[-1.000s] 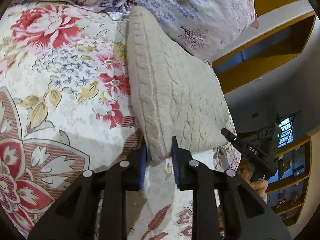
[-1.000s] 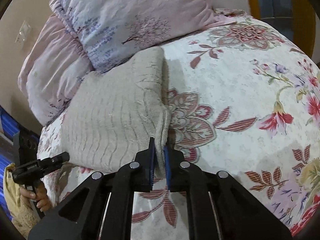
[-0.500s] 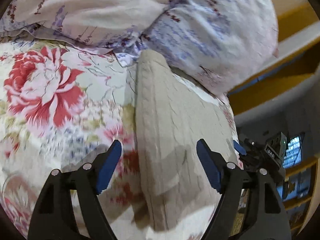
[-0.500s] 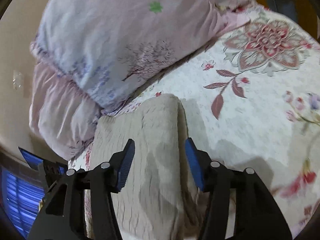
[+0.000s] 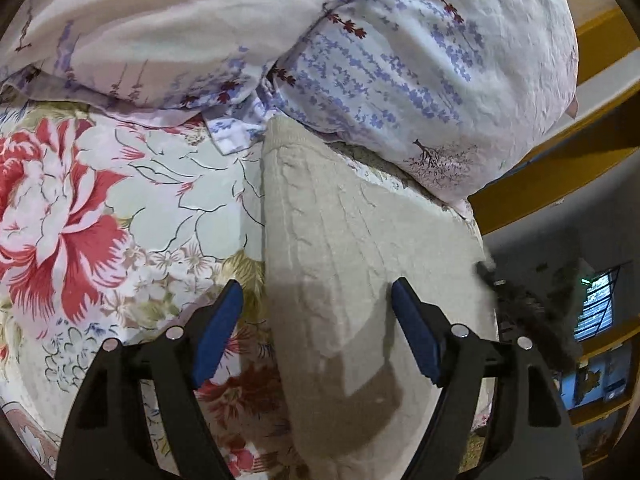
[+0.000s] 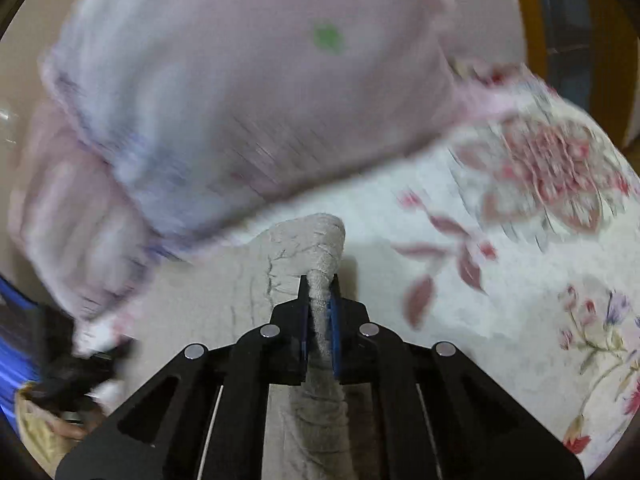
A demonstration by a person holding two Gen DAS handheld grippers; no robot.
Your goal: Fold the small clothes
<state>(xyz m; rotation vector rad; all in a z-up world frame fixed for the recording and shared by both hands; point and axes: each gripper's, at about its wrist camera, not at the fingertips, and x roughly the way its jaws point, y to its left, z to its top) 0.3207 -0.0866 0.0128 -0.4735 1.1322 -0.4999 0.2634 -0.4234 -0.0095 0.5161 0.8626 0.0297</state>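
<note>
the sweater point(image 5: 360, 264) is a soft, cream, knitted one. it lies on the bed point(image 5: 120, 208), which has a sheet with big red flowers. the far end of the sweater touches the pillows point(image 5: 400, 60) at the head of the bed.

the left gripper point(image 5: 316, 320) has its jaws wide apart. they hold nothing. the sweater lies flat between them and in front of them, and its long edge runs away from the jaws toward the pillows.

the right gripper point(image 6: 320, 312) has its jaws pressed together on a bunched bit of the sweater's edge. a lump of knit pokes up just past the jaw tips. the right wrist view is blurry, so the hand seems to be moving fast.

i think the step now is taking hold of the sweater to make a new fold. one side is pinched and the other side is not.

next, the left jaws should come down on the sweater's edge right below them and squeeze shut. then both hands can lift together and lay that part over the rest. they should lift evenly, or the soft knit may sag and wrinkle. the pillows are close, so the fold should go away from them.
</note>
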